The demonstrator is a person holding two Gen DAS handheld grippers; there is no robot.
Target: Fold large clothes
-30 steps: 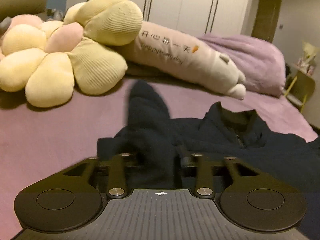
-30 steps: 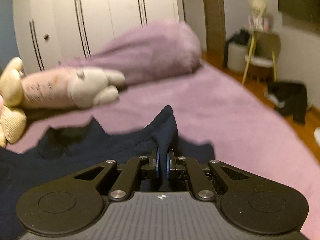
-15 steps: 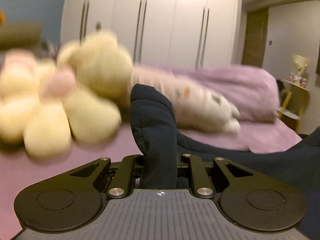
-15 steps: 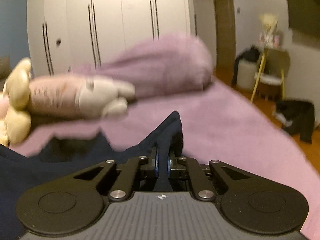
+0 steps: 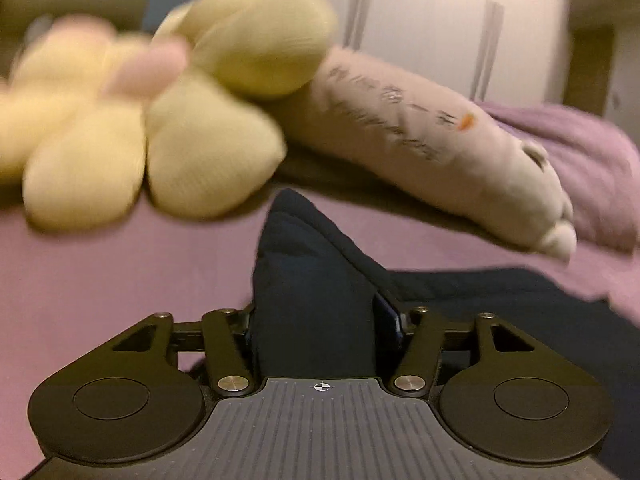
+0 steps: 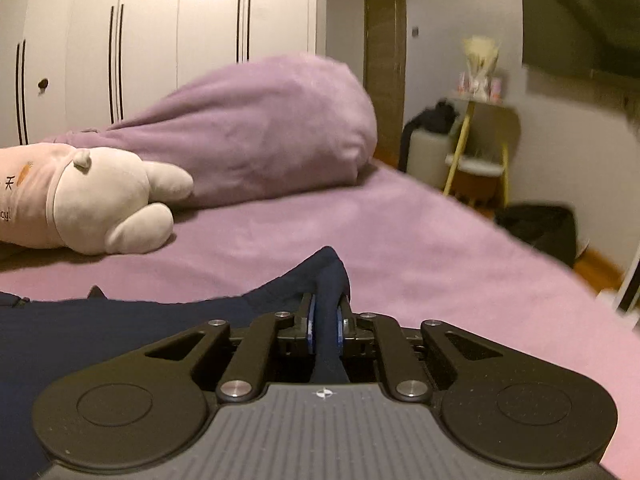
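A dark navy garment (image 5: 500, 300) lies on the purple bed sheet (image 5: 100, 272). My left gripper (image 5: 320, 328) is shut on a thick bunch of the garment's cloth, which stands up between the fingers. My right gripper (image 6: 325, 328) is shut on a thinner fold of the same navy garment (image 6: 120, 328), pinched between the blue pads (image 6: 310, 326). The cloth spreads to the left of the right gripper. The garment's full shape is hidden.
A yellow and pink flower cushion (image 5: 160, 120) and a long pink plush toy (image 5: 420, 140) lie at the head of the bed. A purple duvet (image 6: 256, 128) is heaped behind. White wardrobes (image 6: 160, 40) stand beyond. A yellow-legged chair (image 6: 480, 152) and a dark bag (image 6: 540, 228) are right of the bed.
Both grippers have kept hold of the navy cloth. The left one rose, then dipped toward the bed; its view is blurred by motion. The right one moved a little, drawing the cloth flatter.
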